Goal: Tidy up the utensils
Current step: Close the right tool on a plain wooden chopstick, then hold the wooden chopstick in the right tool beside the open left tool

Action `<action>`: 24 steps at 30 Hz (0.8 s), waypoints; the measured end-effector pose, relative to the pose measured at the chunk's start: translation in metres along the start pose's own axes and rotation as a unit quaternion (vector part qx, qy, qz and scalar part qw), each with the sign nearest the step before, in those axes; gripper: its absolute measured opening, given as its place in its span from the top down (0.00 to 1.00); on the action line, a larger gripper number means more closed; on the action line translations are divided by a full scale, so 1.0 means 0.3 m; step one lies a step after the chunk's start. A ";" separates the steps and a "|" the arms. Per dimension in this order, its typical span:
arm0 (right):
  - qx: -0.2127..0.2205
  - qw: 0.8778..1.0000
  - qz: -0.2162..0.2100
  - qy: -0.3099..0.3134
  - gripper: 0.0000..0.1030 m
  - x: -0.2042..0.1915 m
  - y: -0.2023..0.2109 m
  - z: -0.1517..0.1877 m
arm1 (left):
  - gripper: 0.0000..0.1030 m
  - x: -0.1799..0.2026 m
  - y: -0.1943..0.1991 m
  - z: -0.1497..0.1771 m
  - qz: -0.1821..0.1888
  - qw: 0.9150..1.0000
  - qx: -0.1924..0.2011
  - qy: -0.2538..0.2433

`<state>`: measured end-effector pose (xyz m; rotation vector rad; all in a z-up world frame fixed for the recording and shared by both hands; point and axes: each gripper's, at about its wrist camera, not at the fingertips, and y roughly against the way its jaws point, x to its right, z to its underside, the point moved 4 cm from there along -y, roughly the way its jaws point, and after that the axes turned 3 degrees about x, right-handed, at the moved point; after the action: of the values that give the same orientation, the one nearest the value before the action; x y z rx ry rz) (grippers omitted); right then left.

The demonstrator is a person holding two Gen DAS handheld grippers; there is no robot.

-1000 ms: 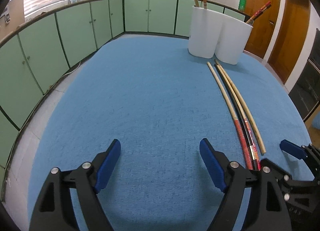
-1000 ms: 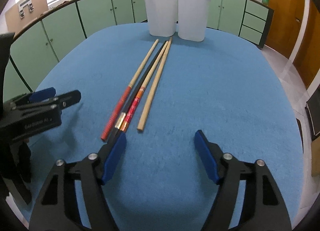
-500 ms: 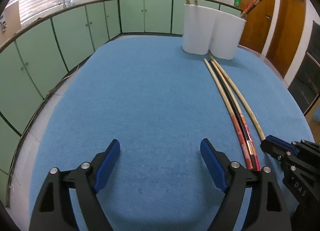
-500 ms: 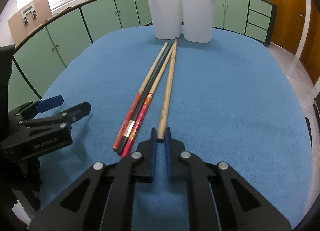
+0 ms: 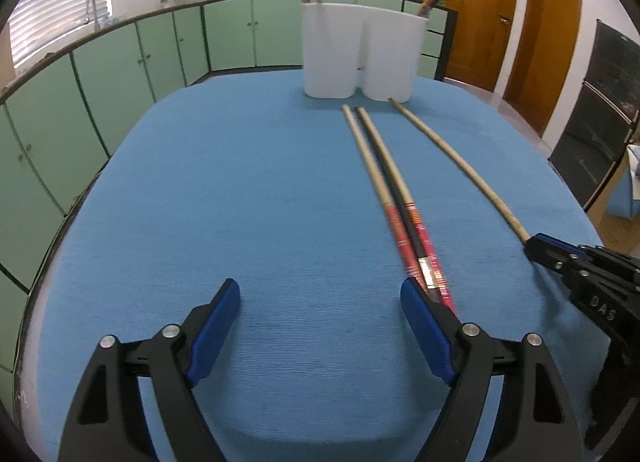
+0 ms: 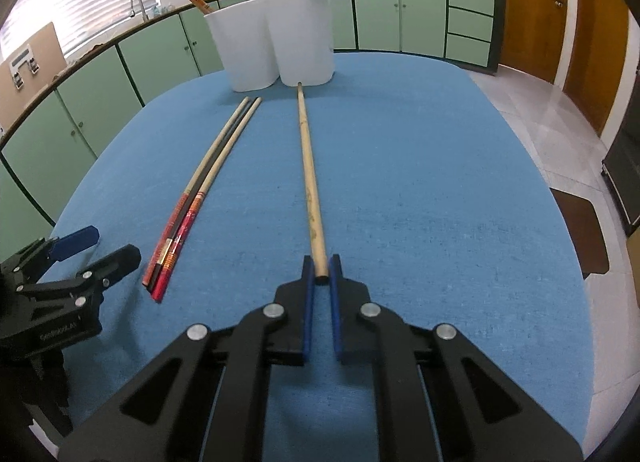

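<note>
My right gripper (image 6: 321,268) is shut on the near end of a plain wooden chopstick (image 6: 308,178), which runs away toward a white two-part holder (image 6: 276,46). The same plain chopstick (image 5: 452,154) and right gripper (image 5: 534,248) show at the right of the left wrist view. Three more chopsticks (image 6: 200,198), two with red handles and a black one between them, lie together to its left. My left gripper (image 5: 320,322) is open over the blue cloth, its right finger beside the red handles (image 5: 420,258). The holder (image 5: 360,58) has several chopsticks standing in it.
A blue cloth (image 5: 240,202) covers the rounded table. Green cabinets (image 5: 120,74) curve around the back and left. Wooden doors (image 5: 516,18) and a dark oven (image 5: 600,122) stand at the right.
My right gripper shut on the plain chopstick's end and drew it sideways to the right, away from the other three. My left gripper shifted right toward the red-handled chopsticks, staying open.
</note>
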<state>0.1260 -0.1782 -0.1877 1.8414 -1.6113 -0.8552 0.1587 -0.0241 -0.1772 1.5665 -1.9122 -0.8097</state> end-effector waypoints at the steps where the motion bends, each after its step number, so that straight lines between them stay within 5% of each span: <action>1: 0.000 1.000 0.001 0.002 0.93 -0.002 0.000 0.001 | 0.21 0.009 -0.001 0.000 0.002 1.000 0.000 -0.002; 24: -0.001 1.000 -0.005 -0.005 0.93 -0.003 -0.003 0.001 | 0.18 0.046 -0.015 0.002 0.011 1.000 -0.009 0.000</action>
<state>0.1262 -0.1772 -0.1884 1.8489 -1.6073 -0.8715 0.1585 -0.0382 -0.1804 1.5332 -1.9134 -0.8156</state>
